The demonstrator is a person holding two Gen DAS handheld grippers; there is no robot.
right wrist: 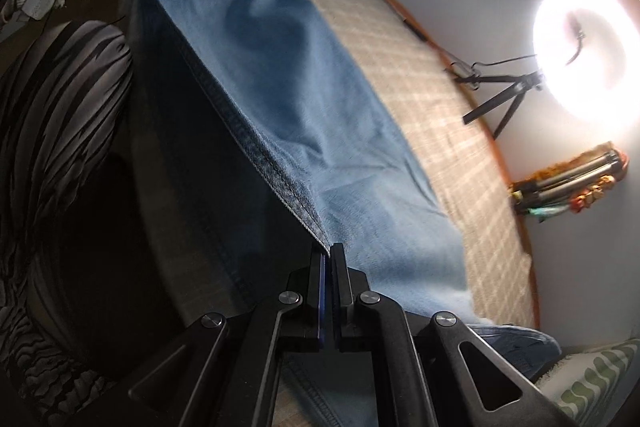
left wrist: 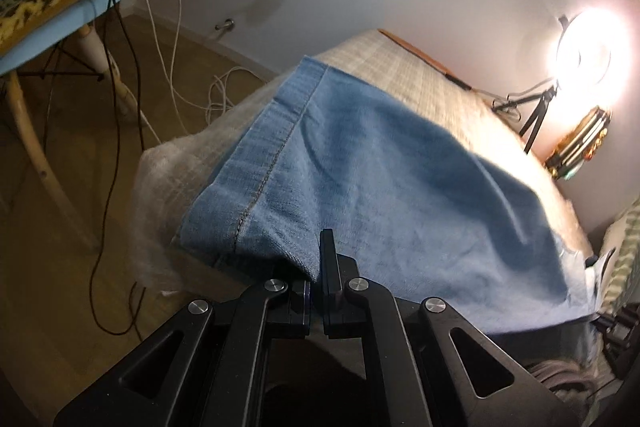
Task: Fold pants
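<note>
— Left wrist view: what does the left gripper [left wrist: 318, 259] hold?
— Pants [left wrist: 360, 163], clamped at the hem, near the bed [left wrist: 420, 67] edge.
— And the right gripper [right wrist: 328, 259]?
— Pinching the same pants, spread across the bed.

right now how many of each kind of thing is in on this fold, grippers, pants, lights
grippers: 2, the left gripper and the right gripper, each shut on the denim
pants: 1, the blue jeans on the checked bed cover
lights: 1, the ring light
total: 4
</note>
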